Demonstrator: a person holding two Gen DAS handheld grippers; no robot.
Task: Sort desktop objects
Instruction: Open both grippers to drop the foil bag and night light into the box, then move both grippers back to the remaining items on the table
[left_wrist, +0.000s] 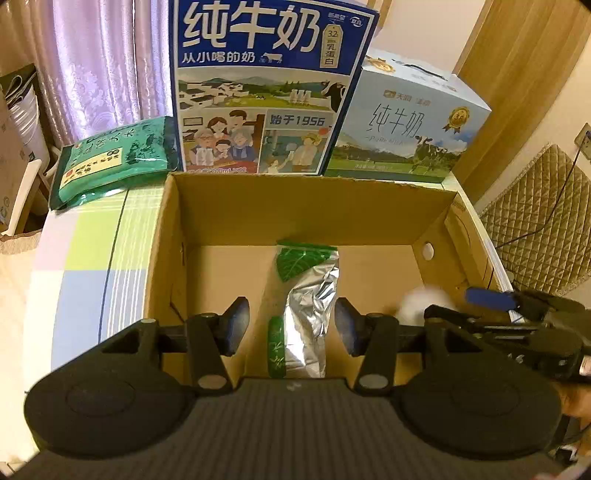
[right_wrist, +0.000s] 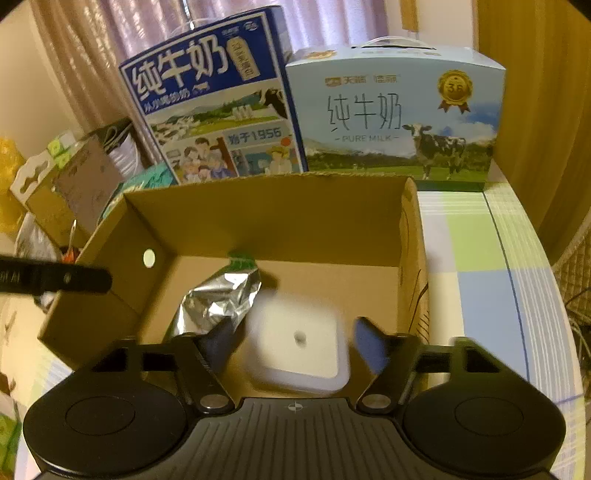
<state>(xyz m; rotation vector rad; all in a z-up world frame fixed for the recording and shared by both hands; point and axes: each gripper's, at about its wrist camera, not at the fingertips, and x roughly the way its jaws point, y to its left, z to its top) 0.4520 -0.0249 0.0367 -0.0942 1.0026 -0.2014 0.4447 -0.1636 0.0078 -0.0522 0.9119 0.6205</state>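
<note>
We hold two grippers over an open cardboard box (left_wrist: 306, 206) that sits on a table with a checked cloth (left_wrist: 92, 258). Our left gripper (left_wrist: 291, 325) has its jaws spread wide, with nothing between them. Below it a silver and green foil pouch (left_wrist: 310, 306) lies flat on the box floor, near the middle. Our right gripper (right_wrist: 291, 343) also has its jaws spread apart. A blurry white square thing (right_wrist: 295, 347) shows between them, by the right wall of the box; we cannot tell if it touches the floor. Behind the box's far edge stand a dark blue milk carton (left_wrist: 266, 85) and a light blue milk carton (left_wrist: 402, 129). A green bag (left_wrist: 110, 162) lies at the table's far left corner.
</note>
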